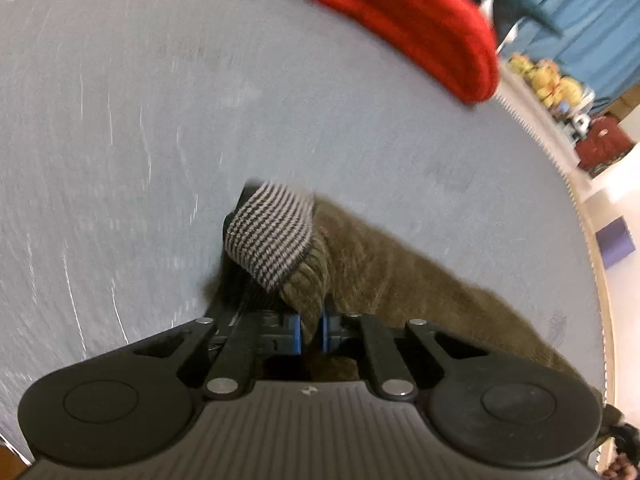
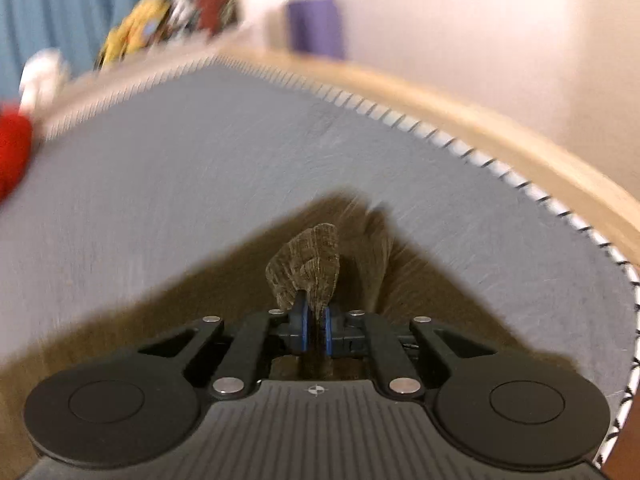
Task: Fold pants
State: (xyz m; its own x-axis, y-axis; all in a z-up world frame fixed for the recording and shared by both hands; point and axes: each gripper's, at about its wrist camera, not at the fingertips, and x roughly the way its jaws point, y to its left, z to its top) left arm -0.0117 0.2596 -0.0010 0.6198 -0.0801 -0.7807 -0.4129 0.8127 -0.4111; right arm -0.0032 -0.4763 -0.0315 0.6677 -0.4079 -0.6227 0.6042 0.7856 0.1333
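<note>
Olive-brown corduroy pants [image 1: 400, 280] lie on a grey cloth-covered table [image 1: 120, 140]. My left gripper [image 1: 311, 330] is shut on a pinch of the pants at a corner where a black-and-white houndstooth lining [image 1: 268, 236] is turned outward. In the right wrist view the pants [image 2: 120, 320] spread under the tool, and my right gripper [image 2: 315, 330] is shut on a bunched fold of the corduroy [image 2: 308, 268] that sticks up between its blue pads. The right view is motion-blurred.
A red folded garment [image 1: 420, 28] lies at the table's far side, seen too at the left edge as a red patch [image 2: 12, 152]. The table's wooden rim [image 2: 440, 112] runs along the right. A purple box [image 1: 614, 242] and yellow soft toys [image 1: 548, 80] sit beyond it.
</note>
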